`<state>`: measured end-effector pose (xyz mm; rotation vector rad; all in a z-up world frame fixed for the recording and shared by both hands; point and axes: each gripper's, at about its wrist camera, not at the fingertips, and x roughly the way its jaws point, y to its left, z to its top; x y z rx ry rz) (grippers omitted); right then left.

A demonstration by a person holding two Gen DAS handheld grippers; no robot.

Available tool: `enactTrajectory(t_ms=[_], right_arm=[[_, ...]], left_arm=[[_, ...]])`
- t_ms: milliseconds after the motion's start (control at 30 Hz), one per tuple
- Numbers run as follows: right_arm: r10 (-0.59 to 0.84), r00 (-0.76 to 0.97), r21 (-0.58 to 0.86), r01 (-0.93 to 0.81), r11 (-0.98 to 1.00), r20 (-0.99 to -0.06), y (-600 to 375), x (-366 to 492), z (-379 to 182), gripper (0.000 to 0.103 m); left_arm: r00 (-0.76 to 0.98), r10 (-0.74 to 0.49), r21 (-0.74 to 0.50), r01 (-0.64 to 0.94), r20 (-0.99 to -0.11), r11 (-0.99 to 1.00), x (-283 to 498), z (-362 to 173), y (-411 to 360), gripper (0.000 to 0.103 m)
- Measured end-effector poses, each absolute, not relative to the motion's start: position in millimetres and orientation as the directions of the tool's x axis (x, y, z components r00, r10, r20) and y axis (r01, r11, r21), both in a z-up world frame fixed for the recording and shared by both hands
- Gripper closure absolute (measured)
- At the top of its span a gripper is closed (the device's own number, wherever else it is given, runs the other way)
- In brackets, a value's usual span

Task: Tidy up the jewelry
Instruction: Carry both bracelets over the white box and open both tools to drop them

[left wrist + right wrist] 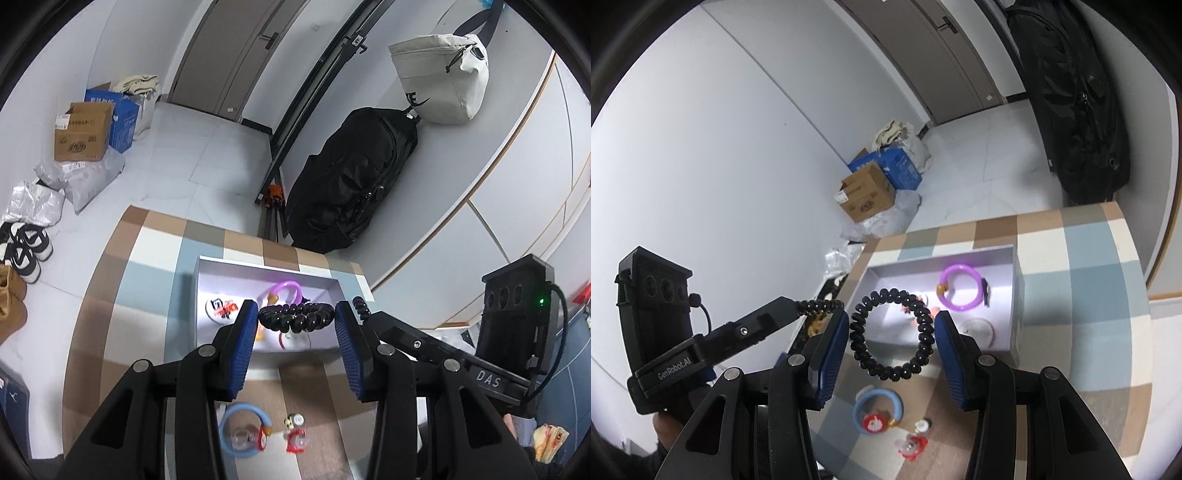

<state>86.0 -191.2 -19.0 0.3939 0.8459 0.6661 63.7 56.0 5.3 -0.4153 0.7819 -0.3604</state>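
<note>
A black spiral bracelet (280, 322) hangs in the air above a shallow silver tray (266, 266). My left gripper (295, 309) is shut on it, the coil lying edge-on between the blue pads. In the right wrist view the same bracelet (923, 322) shows as a full ring, and my right gripper (892, 319) is shut on it too. Each view shows a finger (388, 323) of the other gripper (764, 317) reaching in, with a short run of black coil at its tip. A purple bracelet (960, 288) lies in the tray (942, 255).
A blue bracelet (897, 406) with a red charm and small red-and-white pieces (910, 446) lie on the checked tablecloth (1089, 332) in front of the tray. A round badge (221, 310) sits inside the tray. A black bag (351, 177), cardboard boxes (83, 133) and shoes stand on the floor beyond.
</note>
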Motion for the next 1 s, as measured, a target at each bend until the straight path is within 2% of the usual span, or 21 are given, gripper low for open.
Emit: enactTrajectory(t_ms=[267, 1000], right_arm=[[0.684, 0.49, 0.589, -0.36, 0.724, -0.541, -191.0, 109.6, -19.5, 0.056], [0.643, 0.454, 0.593, -0.269, 0.759, -0.617, -184.5, 152.7, -49.6, 0.055]], left_arm=[[0.647, -0.44, -0.476, 0.133, -0.623, 0.869, 85.2, -0.4, 50.5, 0.066], [0.563, -0.42, -0.475, 0.055, -0.712, 0.878, 127.5, -32.7, 36.2, 0.066]])
